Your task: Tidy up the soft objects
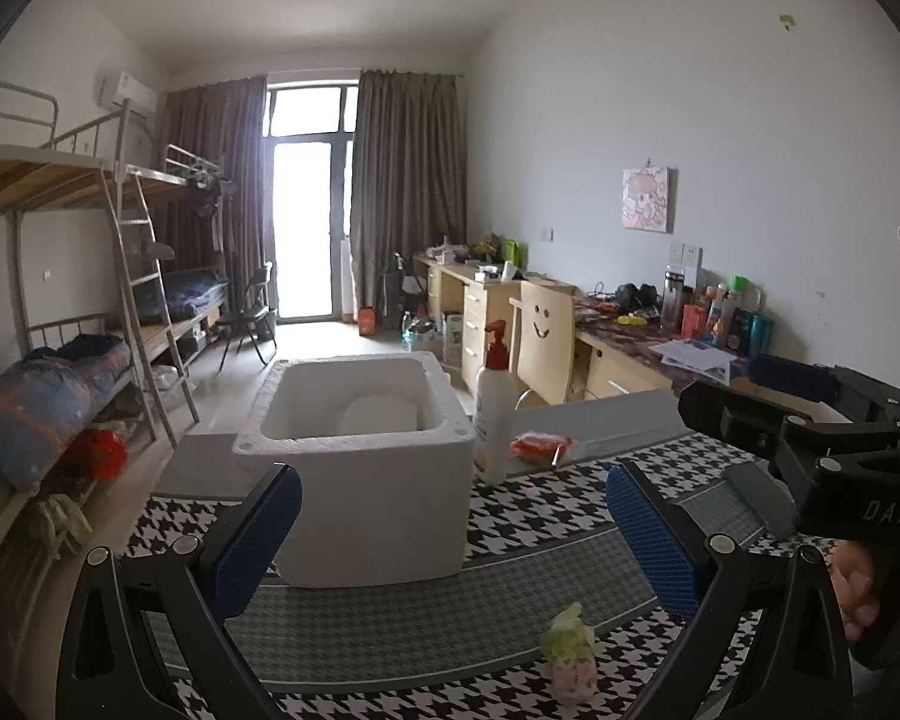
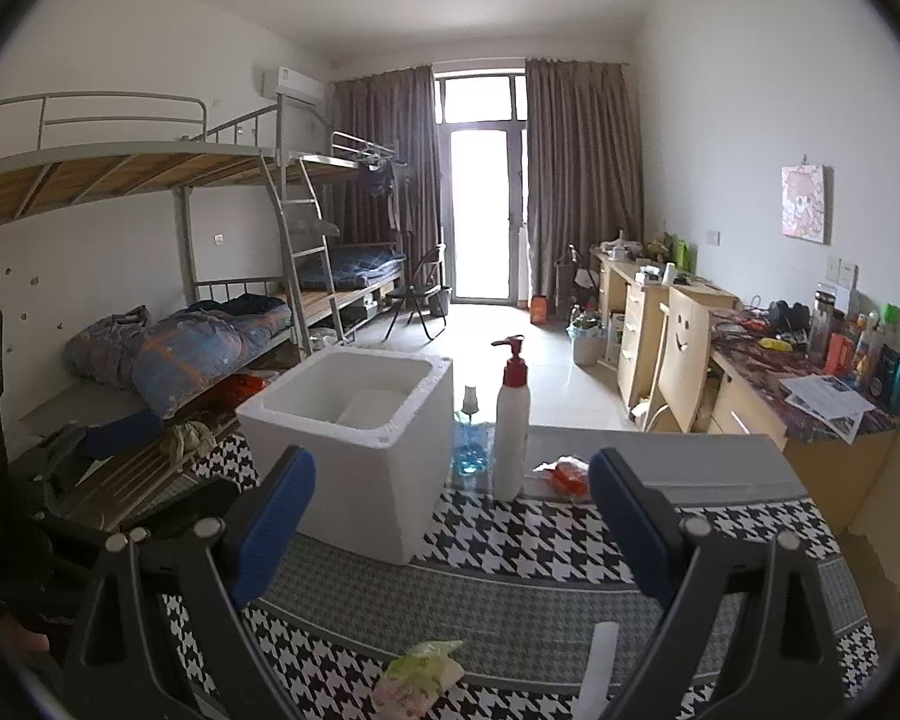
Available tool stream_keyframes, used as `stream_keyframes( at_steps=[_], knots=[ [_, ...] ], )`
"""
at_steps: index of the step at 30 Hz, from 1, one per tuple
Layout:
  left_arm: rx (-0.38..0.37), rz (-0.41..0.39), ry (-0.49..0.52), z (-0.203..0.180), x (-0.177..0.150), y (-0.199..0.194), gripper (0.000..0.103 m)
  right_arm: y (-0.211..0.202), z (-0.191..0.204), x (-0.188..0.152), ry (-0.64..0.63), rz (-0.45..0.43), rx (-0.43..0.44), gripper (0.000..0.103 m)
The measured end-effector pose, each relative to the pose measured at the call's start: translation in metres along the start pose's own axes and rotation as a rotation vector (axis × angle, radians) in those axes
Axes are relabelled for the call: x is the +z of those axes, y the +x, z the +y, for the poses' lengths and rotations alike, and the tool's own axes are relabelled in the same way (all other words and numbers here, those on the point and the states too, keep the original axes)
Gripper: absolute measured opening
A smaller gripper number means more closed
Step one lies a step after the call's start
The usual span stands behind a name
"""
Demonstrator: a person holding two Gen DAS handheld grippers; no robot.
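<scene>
A small soft green and pink packet lies on the houndstooth cloth, just below and in front of both grippers. Behind it stands an open white foam box with a pale rounded shape inside. An orange packet lies at the back right of the box. My left gripper is open and holds nothing. My right gripper is open and also holds nothing. It shows from the side at the right of the left wrist view.
A white pump bottle with a red top stands beside the box, with a blue glass bottle behind it. A white strip lies near the table's front edge. Bunk beds are on the left. Desks and a chair line the right wall.
</scene>
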State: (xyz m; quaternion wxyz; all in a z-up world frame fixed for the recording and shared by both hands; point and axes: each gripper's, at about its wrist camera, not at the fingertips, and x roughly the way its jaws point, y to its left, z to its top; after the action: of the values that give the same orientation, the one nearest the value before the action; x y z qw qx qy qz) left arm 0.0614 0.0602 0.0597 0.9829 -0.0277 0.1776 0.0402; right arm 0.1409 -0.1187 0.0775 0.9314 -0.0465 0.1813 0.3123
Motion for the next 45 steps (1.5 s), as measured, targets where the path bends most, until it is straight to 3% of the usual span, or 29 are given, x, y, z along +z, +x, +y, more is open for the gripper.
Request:
stream_keyframes(
  at_steps=[29, 45],
  knots=[
    [-0.094, 0.078, 0.018, -0.033, -0.038, 0.012, 0.102, -0.015, -0.033, -0.04, 0.053, 0.033, -0.127, 0.095],
    [-0.121, 0.185, 0.002, -0.04, -0.064, 0.032, 0.102, -0.004, -0.046, -0.071, 0.093, 0.126, -0.162, 0.095]
  ],
)
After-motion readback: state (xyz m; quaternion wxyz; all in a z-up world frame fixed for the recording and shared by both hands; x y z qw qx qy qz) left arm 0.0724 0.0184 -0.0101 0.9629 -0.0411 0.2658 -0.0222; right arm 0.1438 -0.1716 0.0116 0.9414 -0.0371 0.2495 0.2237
